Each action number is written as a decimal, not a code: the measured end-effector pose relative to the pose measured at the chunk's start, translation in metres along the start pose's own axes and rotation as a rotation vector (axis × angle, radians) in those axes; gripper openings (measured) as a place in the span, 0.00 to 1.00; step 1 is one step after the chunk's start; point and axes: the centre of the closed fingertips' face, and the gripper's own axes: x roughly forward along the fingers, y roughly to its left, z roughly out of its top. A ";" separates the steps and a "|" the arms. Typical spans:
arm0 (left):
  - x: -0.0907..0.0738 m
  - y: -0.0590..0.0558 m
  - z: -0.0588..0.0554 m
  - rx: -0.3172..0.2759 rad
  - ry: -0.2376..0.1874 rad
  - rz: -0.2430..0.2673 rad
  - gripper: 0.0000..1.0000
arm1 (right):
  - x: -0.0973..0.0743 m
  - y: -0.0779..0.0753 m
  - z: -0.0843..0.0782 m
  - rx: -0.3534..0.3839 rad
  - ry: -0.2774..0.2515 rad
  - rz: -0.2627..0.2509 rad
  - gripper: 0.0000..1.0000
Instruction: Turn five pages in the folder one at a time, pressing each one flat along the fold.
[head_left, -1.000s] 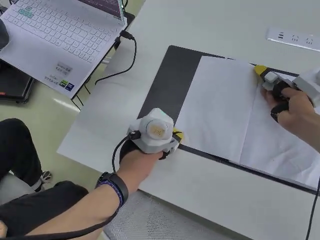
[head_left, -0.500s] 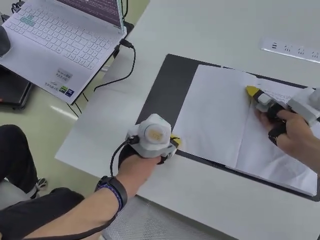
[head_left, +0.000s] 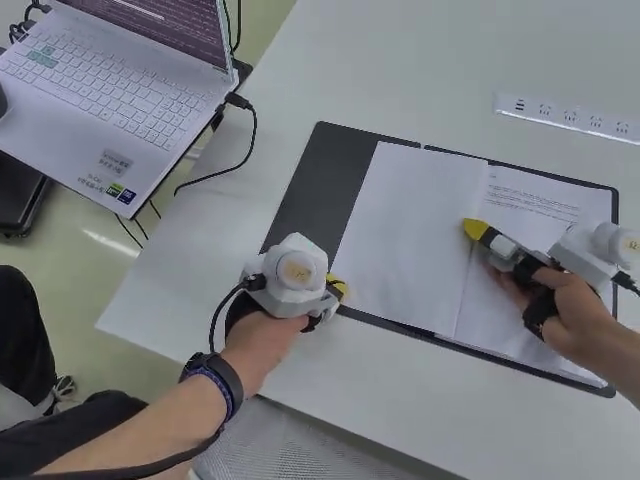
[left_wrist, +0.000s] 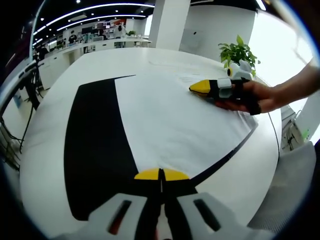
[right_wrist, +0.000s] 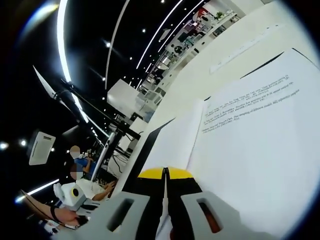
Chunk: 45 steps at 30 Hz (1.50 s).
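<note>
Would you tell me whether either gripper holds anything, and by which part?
Nothing is held: the left gripper rests shut at the folder's near edge, the right gripper on the page by the fold.

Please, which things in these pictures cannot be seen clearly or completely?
- Page text: too small to read in the head view and the right gripper view.
- Laptop: cut by the head view's top and left edges.
- Left gripper: in the head view, its own body hides most of the jaws.

White laptop (head_left: 110, 90) at table's (head_left: 400, 60) left edge, power strip (head_left: 565, 117) — far side
</note>
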 end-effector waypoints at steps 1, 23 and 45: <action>0.000 0.000 0.000 -0.006 0.001 -0.003 0.00 | -0.002 0.002 -0.003 0.001 0.003 0.002 0.00; 0.000 0.000 -0.001 -0.014 0.001 -0.013 0.00 | -0.041 0.024 -0.071 -0.058 0.161 0.078 0.00; 0.000 0.001 0.000 -0.007 -0.012 -0.012 0.00 | -0.072 0.025 -0.119 -0.070 0.304 0.103 0.00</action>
